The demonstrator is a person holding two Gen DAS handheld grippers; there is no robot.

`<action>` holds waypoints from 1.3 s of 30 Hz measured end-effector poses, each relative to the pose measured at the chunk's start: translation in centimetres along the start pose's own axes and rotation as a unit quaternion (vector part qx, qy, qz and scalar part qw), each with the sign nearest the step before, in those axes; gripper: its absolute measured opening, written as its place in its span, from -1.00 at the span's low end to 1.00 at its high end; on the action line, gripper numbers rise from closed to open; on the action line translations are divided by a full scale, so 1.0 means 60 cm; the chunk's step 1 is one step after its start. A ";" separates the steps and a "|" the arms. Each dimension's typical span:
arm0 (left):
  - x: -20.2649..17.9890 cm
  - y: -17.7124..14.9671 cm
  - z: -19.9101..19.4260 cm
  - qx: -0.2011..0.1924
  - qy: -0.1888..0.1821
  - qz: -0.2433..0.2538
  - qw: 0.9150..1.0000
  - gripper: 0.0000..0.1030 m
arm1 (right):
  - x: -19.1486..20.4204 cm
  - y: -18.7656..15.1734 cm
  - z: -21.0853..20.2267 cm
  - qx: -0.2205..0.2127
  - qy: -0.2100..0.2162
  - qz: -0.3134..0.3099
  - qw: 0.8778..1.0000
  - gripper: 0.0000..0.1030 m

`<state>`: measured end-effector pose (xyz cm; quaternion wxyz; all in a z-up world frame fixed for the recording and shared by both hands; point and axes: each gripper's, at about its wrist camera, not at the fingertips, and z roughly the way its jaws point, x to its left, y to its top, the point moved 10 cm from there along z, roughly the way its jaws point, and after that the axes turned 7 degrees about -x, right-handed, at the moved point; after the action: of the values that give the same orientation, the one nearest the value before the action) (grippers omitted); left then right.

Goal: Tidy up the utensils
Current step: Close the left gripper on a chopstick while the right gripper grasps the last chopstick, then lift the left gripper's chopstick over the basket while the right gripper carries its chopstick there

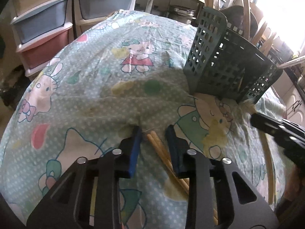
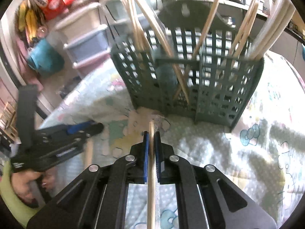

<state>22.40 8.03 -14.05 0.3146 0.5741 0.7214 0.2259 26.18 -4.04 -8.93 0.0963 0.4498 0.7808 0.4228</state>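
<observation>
Clamped on a single wooden chopstick, your right gripper has it near the tip; light, stiff and slick, it may pivot. Your left gripper straddles two chopsticks on the tablecloth, not yet pinching. Beyond stands the green basket.

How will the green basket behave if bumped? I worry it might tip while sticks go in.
The green basket is tall, perforated plastic, so probably light and easy to shove. Long wooden sticks lean out above its rim, likely making it top-heavy. The wrinkled tablecloth may let it slide.
</observation>
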 end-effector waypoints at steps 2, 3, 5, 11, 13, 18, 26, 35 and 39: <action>0.002 0.001 -0.002 -0.001 -0.005 -0.006 1.000 -0.68 | 0.005 0.008 -0.020 -0.014 0.008 0.000 1.000 -0.88; 0.003 0.002 -0.002 -0.002 -0.010 -0.008 1.000 -0.73 | 0.008 0.012 -0.029 -0.021 0.011 -0.001 1.000 -0.88; 0.002 0.004 -0.008 -0.002 -0.020 -0.013 1.000 -0.79 | 0.014 0.018 -0.047 -0.034 0.017 -0.003 0.999 -0.88; -0.027 0.044 -0.055 -0.036 -0.075 -0.022 0.996 -0.90 | 0.020 0.043 -0.093 -0.070 0.029 -0.001 0.997 -0.88; -0.041 0.063 -0.074 -0.049 -0.096 -0.025 0.994 -0.91 | 0.020 0.055 -0.114 -0.085 0.037 0.004 0.996 -0.88; -0.083 0.125 -0.140 -0.103 -0.126 -0.006 0.987 -0.93 | 0.023 0.081 -0.157 -0.118 0.048 0.011 0.992 -0.88; -0.144 0.206 -0.215 -0.165 -0.160 0.023 0.973 -0.94 | 0.018 0.137 -0.206 -0.172 0.045 0.015 0.984 -0.88; -0.204 0.277 -0.279 -0.217 -0.178 0.057 0.958 -0.94 | -0.008 0.207 -0.253 -0.250 0.021 0.010 0.968 -0.88; -0.221 0.302 -0.300 -0.234 -0.180 0.068 0.953 -0.94 | -0.023 0.242 -0.261 -0.281 0.007 0.008 0.960 -0.88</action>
<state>23.91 0.12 13.61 0.5485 0.5632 0.5392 0.3020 27.67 -10.64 11.39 0.2100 0.4081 0.6272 0.6292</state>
